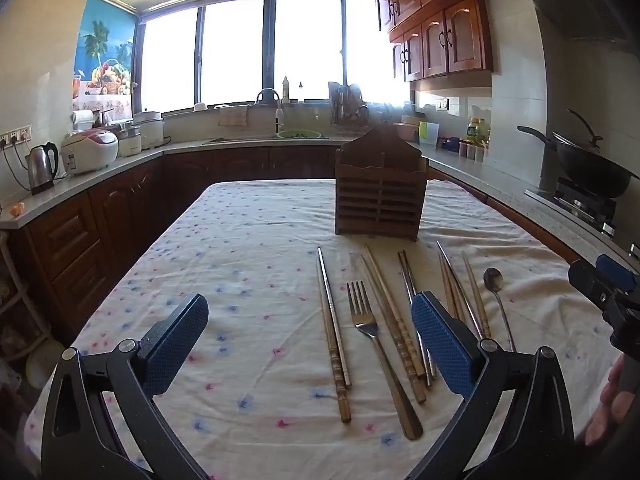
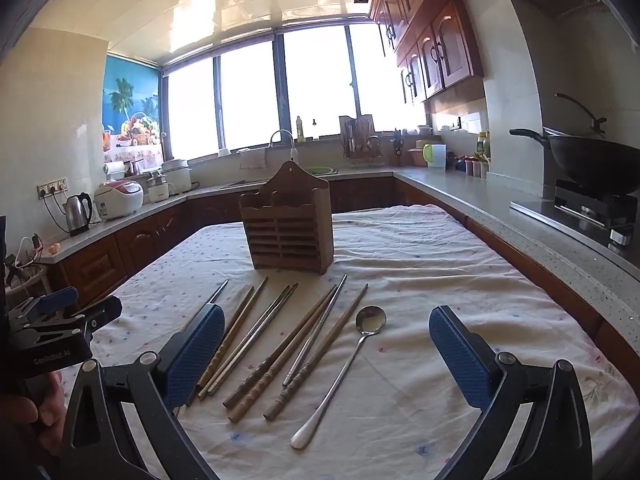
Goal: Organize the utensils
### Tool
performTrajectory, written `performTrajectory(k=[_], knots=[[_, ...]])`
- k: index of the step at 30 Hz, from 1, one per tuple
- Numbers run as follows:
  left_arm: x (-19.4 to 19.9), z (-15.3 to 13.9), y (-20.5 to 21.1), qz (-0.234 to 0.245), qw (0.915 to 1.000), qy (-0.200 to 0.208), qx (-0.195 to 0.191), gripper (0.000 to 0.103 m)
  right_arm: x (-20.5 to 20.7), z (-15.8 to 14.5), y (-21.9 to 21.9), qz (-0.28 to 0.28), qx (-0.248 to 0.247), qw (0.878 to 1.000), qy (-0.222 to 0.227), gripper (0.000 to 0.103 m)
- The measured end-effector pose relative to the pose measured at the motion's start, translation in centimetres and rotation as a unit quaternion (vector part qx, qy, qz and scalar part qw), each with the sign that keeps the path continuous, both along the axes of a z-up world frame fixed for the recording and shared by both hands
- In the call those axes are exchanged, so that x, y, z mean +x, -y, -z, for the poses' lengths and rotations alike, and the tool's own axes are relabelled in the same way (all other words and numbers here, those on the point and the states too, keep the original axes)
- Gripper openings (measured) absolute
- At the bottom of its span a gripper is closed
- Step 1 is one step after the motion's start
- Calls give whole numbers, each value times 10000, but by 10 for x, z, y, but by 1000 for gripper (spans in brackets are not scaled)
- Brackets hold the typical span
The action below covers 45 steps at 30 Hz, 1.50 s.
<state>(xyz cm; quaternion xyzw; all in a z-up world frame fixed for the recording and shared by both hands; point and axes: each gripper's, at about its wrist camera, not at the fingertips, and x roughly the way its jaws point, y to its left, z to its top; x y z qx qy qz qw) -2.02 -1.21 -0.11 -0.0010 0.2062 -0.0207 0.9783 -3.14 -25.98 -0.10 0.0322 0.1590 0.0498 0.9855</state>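
A wooden utensil holder [image 1: 381, 192] stands upright on the cloth-covered table [image 1: 248, 240]; it also shows in the right wrist view [image 2: 289, 227]. In front of it lie several wooden and metal chopsticks [image 1: 334, 332], a metal fork [image 1: 374, 344] and a long-handled spoon [image 1: 497, 300]. The chopsticks [image 2: 280, 352] and spoon [image 2: 352, 356] lie between my right fingers in the right wrist view. My left gripper [image 1: 308, 340] is open and empty above the table's near end. My right gripper [image 2: 326, 352] is open and empty above the spoon and chopsticks.
Kitchen counters surround the table. A kettle [image 1: 42, 166] and rice cooker [image 1: 90, 152] stand on the left counter. A sink [image 1: 296, 134] lies under the window. A wok [image 1: 588, 164] sits on the stove at the right. The right gripper's body [image 1: 608, 284] shows at the right edge.
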Motion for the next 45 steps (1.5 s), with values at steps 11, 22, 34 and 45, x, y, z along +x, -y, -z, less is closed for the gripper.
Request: performTrajectory(k=[11, 22, 34, 45], knots=[[1, 0, 2, 31, 10000, -1, -10, 103, 1, -4, 5, -14, 63, 10000, -24, 103], [1, 0, 3, 43, 10000, -10, -24, 103, 1, -2, 0, -44, 73, 10000, -28, 103], [2, 3, 1, 73, 10000, -28, -42, 103, 3, -1, -1, -77, 108, 9999, -22, 103], [3, 7, 2, 128, 9999, -102, -49, 103, 4, 0, -1, -77, -80, 9999, -58, 103]])
